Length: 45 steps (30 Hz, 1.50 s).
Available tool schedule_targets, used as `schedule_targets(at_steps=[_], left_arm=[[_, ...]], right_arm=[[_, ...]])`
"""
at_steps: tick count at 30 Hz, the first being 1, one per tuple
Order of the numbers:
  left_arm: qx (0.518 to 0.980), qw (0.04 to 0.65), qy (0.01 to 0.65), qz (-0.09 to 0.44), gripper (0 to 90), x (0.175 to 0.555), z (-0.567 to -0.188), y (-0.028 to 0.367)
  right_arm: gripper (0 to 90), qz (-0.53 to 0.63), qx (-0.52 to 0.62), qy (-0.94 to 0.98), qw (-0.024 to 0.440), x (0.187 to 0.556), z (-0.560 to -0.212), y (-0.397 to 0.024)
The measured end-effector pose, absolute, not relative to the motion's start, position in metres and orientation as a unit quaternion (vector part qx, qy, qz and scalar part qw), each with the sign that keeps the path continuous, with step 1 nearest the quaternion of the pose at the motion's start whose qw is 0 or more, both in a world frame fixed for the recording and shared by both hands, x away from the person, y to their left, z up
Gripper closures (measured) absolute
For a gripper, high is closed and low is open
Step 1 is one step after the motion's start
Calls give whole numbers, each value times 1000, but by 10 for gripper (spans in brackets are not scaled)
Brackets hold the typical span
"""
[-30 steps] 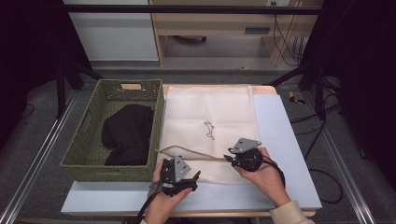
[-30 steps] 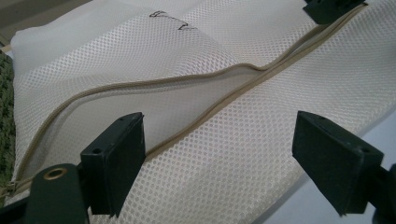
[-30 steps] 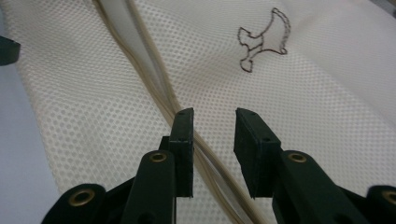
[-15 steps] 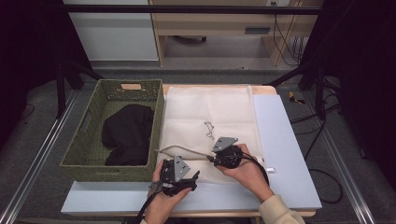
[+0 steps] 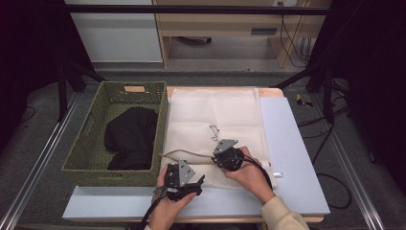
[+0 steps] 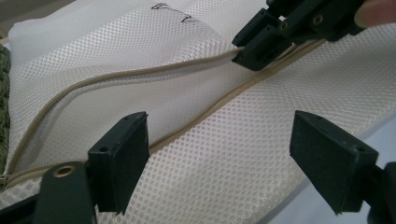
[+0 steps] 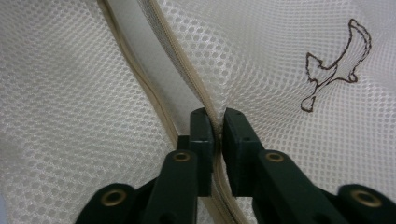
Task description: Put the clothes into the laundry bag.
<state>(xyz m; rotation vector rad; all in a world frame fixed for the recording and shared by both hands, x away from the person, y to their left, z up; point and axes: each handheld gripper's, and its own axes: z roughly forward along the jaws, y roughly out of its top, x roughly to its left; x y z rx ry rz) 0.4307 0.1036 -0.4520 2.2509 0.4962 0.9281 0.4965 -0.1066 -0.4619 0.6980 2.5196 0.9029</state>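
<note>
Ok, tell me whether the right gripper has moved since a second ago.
Yes. The right gripper moved left along the mesh bag, toward the green basket, its fingers closing on the zipper edge.

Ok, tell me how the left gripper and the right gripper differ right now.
The left gripper has its jaws spread wide and grips nothing; the right gripper, whose jaws have just been closing, is clamped on the upper zipper edge of the white mesh bag.
The left gripper sits at the bag's near edge; the right gripper is farther in, over the opening.
Both are black and hand-held.
</note>
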Motion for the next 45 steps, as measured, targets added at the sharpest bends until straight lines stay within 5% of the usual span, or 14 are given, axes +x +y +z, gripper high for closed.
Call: schedule_targets(at_steps=[17,36,37,45], left_arm=[[859,321,177,357,269,432,-456,99],[861,327,183,345,277,430,-457,96],[816,393,333,261,277,412,-472,83],[816,395,332,261,276,411,-472,83]], right_arm=[[874,321,252,884,227,511,-404,-107],[877,315,252,889,215,539,-357,-99],[877,313,251,890,216,539,-355,-98],[877,325,244,888,216,547,-334,-98]])
